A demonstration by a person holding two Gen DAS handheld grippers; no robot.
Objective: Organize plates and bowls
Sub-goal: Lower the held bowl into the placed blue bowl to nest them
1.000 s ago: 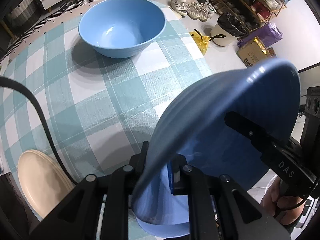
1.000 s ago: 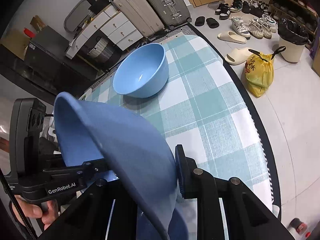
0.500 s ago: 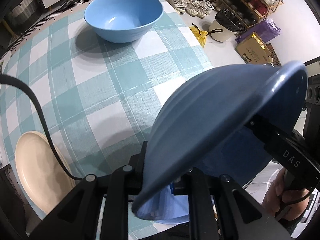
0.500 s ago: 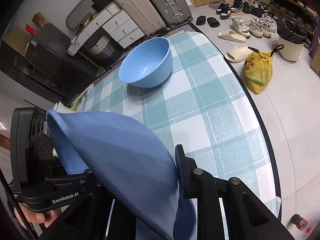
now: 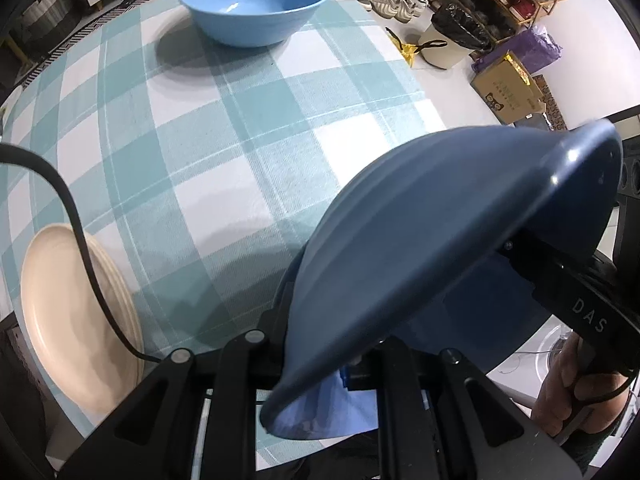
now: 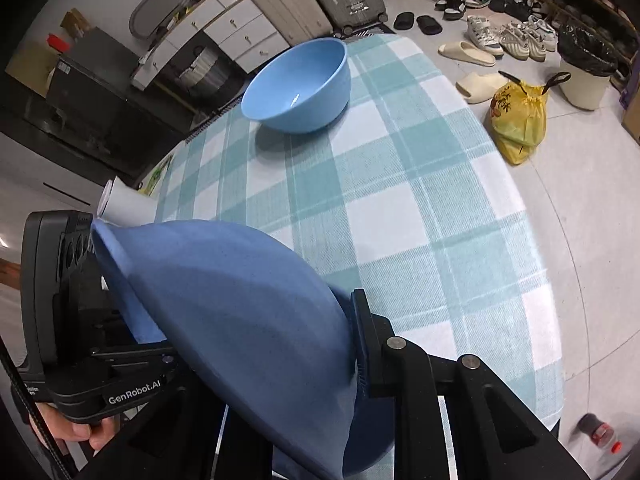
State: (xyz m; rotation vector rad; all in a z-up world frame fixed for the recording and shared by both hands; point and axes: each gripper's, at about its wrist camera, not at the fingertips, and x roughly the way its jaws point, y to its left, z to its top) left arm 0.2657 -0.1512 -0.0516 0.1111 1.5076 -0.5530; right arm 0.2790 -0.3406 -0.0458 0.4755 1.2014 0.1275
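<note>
A dark blue bowl (image 5: 440,240) hangs tilted over the near part of the checked tablecloth (image 5: 200,140), its outside turned to both cameras. My left gripper (image 5: 320,344) is shut on its rim. My right gripper (image 6: 344,344) is shut on the opposite rim of the same bowl (image 6: 240,312). Each view shows the other gripper beyond the bowl, held in a person's hand. A light blue bowl (image 5: 256,4) stands upright at the far end of the table (image 6: 400,200), also in the right wrist view as the light blue bowl (image 6: 298,84).
Stacked cream plates (image 5: 76,320) lie at the table's near left edge, a black cable crossing them. Off the table's right side are a yellow bag (image 6: 520,120), a bin (image 6: 584,68), shoes and a cardboard box (image 5: 508,88). A bottle (image 6: 600,432) lies on the floor.
Both grippers have carried the dark blue bowl back from the light blue bowl, which now sits higher in both views. More of the cream plates shows at the left.
</note>
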